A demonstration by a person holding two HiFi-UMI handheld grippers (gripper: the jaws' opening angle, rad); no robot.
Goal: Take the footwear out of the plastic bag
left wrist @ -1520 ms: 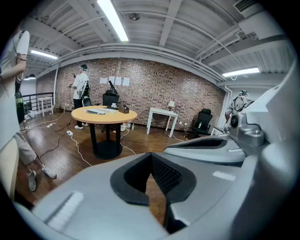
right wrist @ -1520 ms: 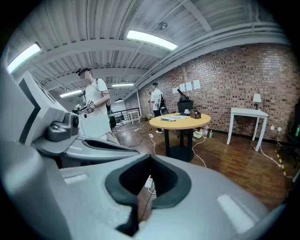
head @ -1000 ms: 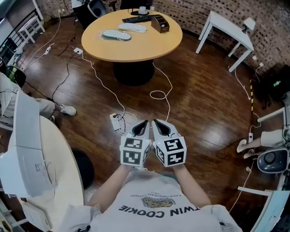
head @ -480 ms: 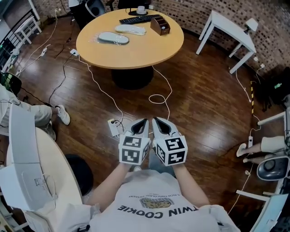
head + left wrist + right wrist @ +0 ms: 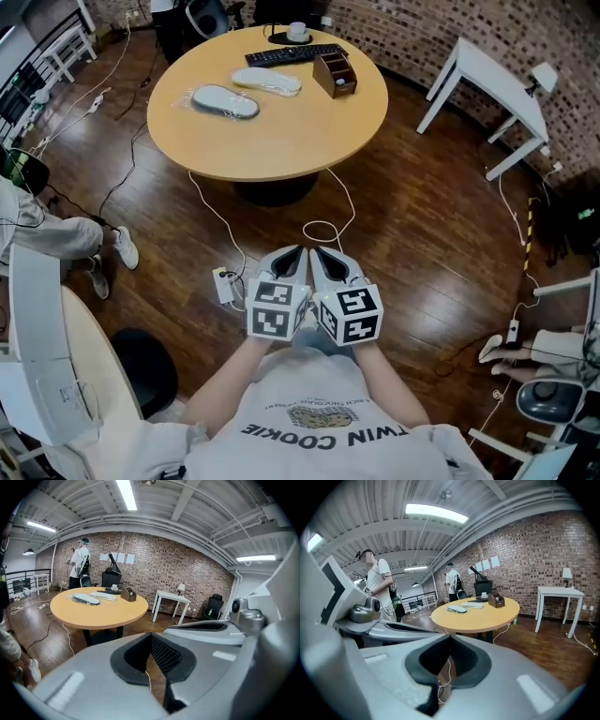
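Note:
Two pieces of footwear lie on the round wooden table (image 5: 281, 141): a grey slipper in a clear plastic bag (image 5: 225, 101) and a paler one (image 5: 268, 81) behind it. Both show far off in the left gripper view as the grey slipper (image 5: 86, 599) and in the right gripper view as the grey slipper (image 5: 456, 608). My left gripper (image 5: 289, 254) and right gripper (image 5: 318, 252) are held side by side near my chest, over the floor, well short of the table. Both are shut with nothing in them; the left gripper (image 5: 151, 634) and right gripper (image 5: 450, 637) have their jaw tips meeting.
A keyboard (image 5: 293, 53), a wooden box (image 5: 335, 74) and a cup (image 5: 298, 31) also sit on the table. White cables (image 5: 323, 230) and a power strip (image 5: 225, 284) lie on the wooden floor ahead. A white side table (image 5: 497, 80) stands right; a person (image 5: 78, 566) stands at the back.
The round table has come lower and nearer in the head view as I walk toward it. Both grippers stay shut and held together.

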